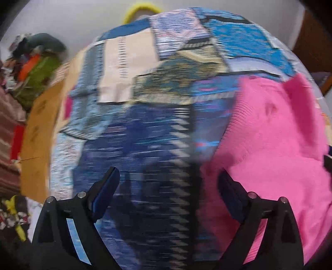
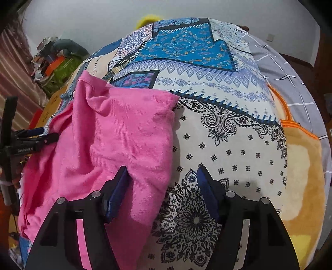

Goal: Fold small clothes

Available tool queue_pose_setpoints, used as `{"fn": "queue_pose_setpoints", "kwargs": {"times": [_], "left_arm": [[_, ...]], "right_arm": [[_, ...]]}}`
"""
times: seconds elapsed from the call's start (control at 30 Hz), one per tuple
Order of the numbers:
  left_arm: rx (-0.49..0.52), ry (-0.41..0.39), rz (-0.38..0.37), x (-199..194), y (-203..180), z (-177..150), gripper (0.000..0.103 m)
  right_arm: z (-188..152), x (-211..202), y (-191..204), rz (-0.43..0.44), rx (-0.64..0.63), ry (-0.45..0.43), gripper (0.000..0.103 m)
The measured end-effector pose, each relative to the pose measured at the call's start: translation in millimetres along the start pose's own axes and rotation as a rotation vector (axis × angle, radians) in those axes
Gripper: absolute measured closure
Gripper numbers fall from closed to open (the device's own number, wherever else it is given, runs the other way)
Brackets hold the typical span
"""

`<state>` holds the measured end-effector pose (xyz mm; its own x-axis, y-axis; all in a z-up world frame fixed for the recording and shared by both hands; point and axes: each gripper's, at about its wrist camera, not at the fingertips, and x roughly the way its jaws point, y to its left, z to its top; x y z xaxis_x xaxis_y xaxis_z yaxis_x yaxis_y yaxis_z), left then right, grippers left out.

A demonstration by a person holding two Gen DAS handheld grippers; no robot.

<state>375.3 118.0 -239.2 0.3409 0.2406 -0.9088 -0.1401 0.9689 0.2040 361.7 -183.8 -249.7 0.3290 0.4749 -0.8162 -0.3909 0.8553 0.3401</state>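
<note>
Both grippers gaped empty: right gripper [image 2: 161,180] straddled the pink garment's [image 2: 116,141] lower-right edge; left gripper [image 1: 169,182], over patterned bedspread [image 1: 145,128], had pink at frame right

Left wrist view: rides the left gripper [image 1: 168,178], looking steeply down along its fingers, close over the patchwork bedspread [image 1: 176,68]; picture smeared by blur.
Right wrist view: rides the right gripper [image 2: 161,176], also tilted steeply down, close, sharp.
Facing: both look toward the pale wall [image 1: 62,18] beyond the bed.
Shared: the pink garment [image 1: 280,135], at the right in the left view and at the left in the right view; the bedspread; the clutter pile [image 2: 56,60] at upper left.
Cross-sight: the left gripper shows at the right view's left edge.
</note>
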Motion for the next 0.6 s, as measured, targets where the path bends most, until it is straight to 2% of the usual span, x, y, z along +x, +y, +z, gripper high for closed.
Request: {"fn": "queue_pose_setpoints", "kwargs": {"times": [0.1, 0.27, 0.4, 0.6], "left_arm": [[-0.040, 0.014, 0.044, -4, 18, -5, 0.010], [-0.055, -0.012, -0.009, -30, 26, -18, 0.010], [-0.006, -0.039, -0.055, -55, 9, -34, 0.010], [0.095, -0.035, -0.083, -67, -27, -60, 0.009]], "right_arm": [[-4, -9, 3, -0.009, 0.000, 0.000, 0.039], [-8, -24, 11, -0.020, -0.020, -0.003, 0.039], [-13, -42, 23, -0.025, -0.042, -0.013, 0.039], [-26, -62, 42, -0.036, -0.081, -0.022, 0.038]]}}
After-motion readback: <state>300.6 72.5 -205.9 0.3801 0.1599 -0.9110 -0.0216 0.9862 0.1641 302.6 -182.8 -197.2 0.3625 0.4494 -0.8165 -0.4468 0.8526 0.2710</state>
